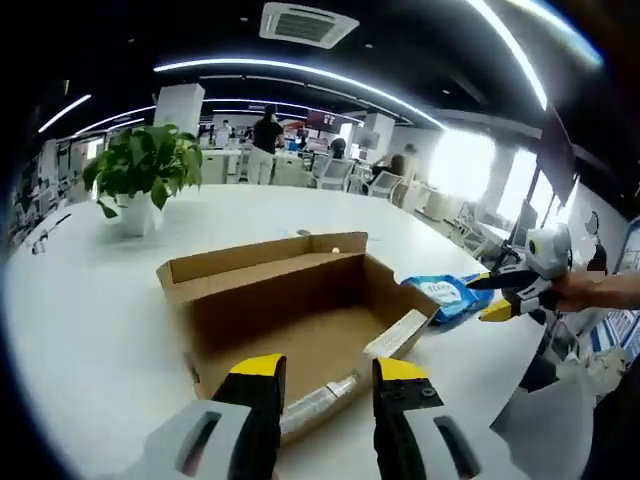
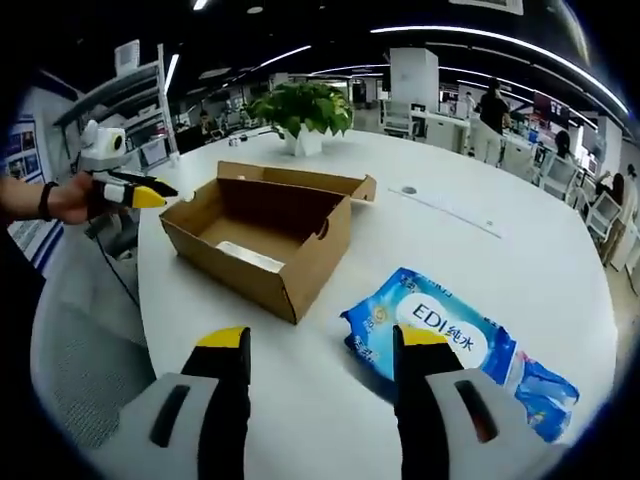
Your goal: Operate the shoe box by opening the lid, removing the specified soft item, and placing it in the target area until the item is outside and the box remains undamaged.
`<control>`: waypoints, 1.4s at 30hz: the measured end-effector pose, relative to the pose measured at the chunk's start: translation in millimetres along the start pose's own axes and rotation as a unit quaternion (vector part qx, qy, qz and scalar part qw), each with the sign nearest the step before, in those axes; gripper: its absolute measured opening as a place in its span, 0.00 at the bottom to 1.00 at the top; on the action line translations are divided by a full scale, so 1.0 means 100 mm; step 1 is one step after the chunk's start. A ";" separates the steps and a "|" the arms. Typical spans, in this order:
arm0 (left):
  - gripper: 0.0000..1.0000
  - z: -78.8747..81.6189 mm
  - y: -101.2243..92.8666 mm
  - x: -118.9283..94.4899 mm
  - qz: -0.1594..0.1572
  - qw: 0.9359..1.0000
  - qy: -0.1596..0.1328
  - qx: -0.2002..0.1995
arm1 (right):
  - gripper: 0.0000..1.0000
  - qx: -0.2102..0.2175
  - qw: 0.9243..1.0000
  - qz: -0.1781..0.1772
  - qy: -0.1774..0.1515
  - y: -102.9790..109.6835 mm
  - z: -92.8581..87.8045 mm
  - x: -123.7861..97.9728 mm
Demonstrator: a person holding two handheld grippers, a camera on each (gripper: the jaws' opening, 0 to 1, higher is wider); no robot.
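- The wet-wipes pack (image 2: 455, 345) is seen lying flat on the white table (image 2: 500, 240), outside the cardboard shoe box (image 2: 265, 235) and just beside its corner.
- Its long axis is judged to run from ten to four o'clock in the right gripper view.
- The right gripper (image 2: 320, 350) is held over it, jaws apart and empty; it is the nearer one.
- The left gripper (image 1: 325, 385) is held at the box's open front, jaws apart, nothing between them.
- The lid is seen folded back.

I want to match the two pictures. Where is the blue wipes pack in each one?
Left gripper view: the pack lies right of the box, on the table.
Right gripper view: the pack lies low and right, by the right gripper.
Shared landmark: the plant beyond the box.
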State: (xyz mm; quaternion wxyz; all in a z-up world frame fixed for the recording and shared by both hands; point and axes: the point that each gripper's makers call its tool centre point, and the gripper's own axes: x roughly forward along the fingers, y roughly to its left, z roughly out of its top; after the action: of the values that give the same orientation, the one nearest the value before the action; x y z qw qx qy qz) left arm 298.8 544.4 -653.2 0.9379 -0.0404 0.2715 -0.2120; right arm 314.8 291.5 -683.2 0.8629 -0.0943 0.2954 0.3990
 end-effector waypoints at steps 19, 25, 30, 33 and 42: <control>0.36 0.23 -0.32 0.52 -0.108 0.981 0.087 0.136 | 0.54 0.018 0.999 -0.039 -0.027 -0.04 -0.10 -0.38; 0.36 0.24 -0.39 0.64 -0.125 0.978 0.096 0.139 | 0.54 0.028 0.998 -0.040 -0.026 0.04 -0.17 -0.39; 0.36 0.22 -0.43 0.65 -0.129 0.977 0.096 0.140 | 0.54 0.034 0.998 -0.039 -0.030 0.07 -0.16 -0.39; 0.36 0.21 -0.43 0.63 -0.130 0.978 0.093 0.133 | 0.54 0.032 0.998 -0.035 -0.030 0.10 -0.14 -0.35; 0.37 0.19 -0.38 0.56 -0.124 0.981 0.087 0.122 | 0.53 -0.008 0.999 -0.006 -0.031 0.13 0.16 -0.14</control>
State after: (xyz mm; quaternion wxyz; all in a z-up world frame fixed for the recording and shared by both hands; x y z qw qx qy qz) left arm 336.8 486.1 -657.6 0.8749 0.0598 0.3171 -0.3612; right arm 305.3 297.2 -660.8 0.8733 -0.0912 0.2648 0.3986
